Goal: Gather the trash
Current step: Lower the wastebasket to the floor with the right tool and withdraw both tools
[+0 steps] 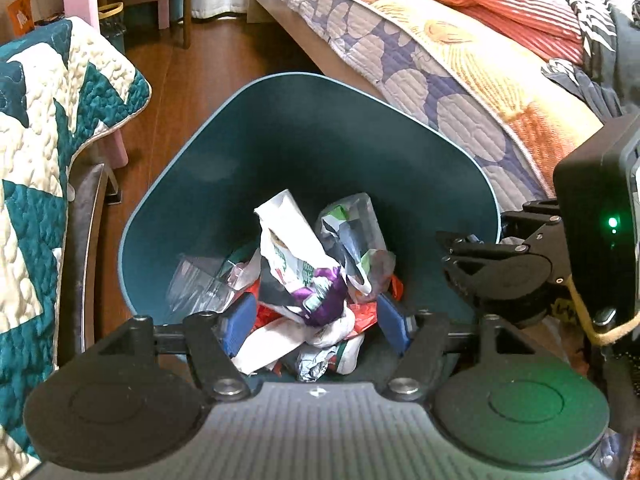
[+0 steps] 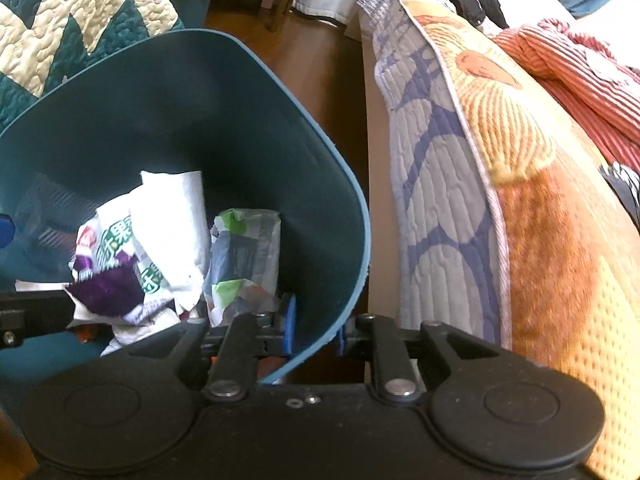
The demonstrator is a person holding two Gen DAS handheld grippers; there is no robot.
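Teal bin (image 1: 304,128) heaped with crumpled wrappers (image 1: 304,280), left gripper (image 1: 316,326) spread empty above them, right gripper (image 2: 314,326) slightly parted astride bin rim

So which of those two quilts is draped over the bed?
The orange and grey-blue quilt covers the bed; the teal and cream zigzag quilt hangs left of the bin.

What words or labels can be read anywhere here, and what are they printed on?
"果": a green Chinese character on the white wrapper in the teal bin; the characters next to it are creased and cut off, not readable.
The grey-green packet has print too blurred to read.
The orange bag in the far corner of the left wrist view has a white logo too small to read.
Nothing else shows text.
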